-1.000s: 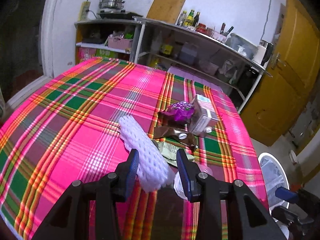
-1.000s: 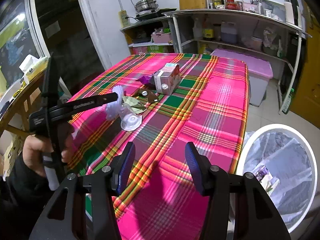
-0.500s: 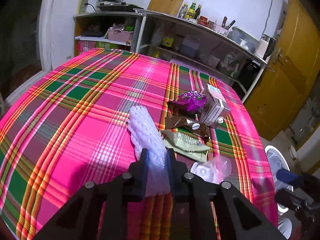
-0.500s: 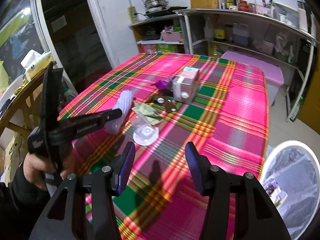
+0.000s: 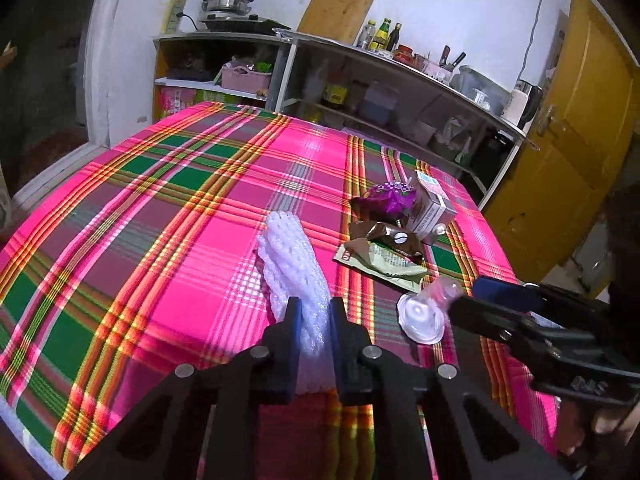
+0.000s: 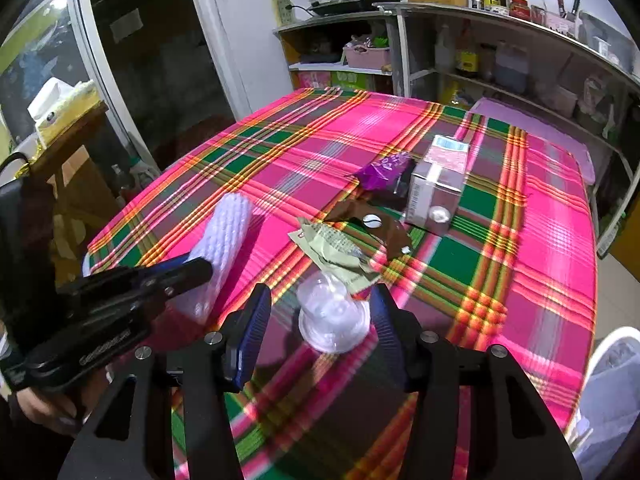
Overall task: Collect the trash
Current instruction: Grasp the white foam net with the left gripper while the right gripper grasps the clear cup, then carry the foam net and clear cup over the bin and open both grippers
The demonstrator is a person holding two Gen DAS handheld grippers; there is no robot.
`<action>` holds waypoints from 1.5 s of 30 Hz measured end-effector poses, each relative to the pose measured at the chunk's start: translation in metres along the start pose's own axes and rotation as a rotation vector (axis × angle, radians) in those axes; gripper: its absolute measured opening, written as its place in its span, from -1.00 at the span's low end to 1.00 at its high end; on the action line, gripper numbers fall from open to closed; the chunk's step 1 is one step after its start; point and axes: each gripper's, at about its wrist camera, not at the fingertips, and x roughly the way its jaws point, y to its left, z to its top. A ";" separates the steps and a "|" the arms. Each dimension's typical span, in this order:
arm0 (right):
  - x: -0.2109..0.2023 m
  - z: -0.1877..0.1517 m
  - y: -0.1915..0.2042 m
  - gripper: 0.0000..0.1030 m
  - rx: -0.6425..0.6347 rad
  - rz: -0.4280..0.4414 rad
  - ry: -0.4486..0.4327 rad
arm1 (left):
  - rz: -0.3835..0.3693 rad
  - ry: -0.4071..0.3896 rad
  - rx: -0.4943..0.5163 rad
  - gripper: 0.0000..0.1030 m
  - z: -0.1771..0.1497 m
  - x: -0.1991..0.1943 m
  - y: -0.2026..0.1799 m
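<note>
Left hand-held gripper (image 5: 312, 320): clenched on the near end of the white foam net (image 5: 294, 264), which lies lengthwise on the plaid table (image 5: 160, 216). Right hand-held gripper (image 6: 322, 316): jaws closing around the clear plastic cup (image 6: 332, 318) lying on its side between them; pads not yet touching. Wrappers (image 6: 344, 244) and a carton (image 6: 438, 188) sit just beyond.

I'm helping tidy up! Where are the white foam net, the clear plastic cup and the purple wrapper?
white foam net (image 5: 294, 256), left wrist view, middle of its mesh.
clear plastic cup (image 6: 332, 314), right wrist view, its see-through side wall.
purple wrapper (image 6: 384, 170), right wrist view, its crinkled top face.
</note>
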 end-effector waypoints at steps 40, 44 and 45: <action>-0.170 -0.097 -0.081 -0.40 0.221 -0.194 -0.186 | -0.252 -0.026 0.274 -0.75 -0.026 -0.046 -0.165; -0.184 -0.111 -0.099 -0.40 0.262 -0.225 -0.198 | -0.288 -0.014 0.316 -0.75 -0.030 -0.043 -0.191; -0.187 -0.115 -0.104 -0.40 0.274 -0.233 -0.200 | -0.296 -0.009 0.325 -0.75 -0.031 -0.042 -0.196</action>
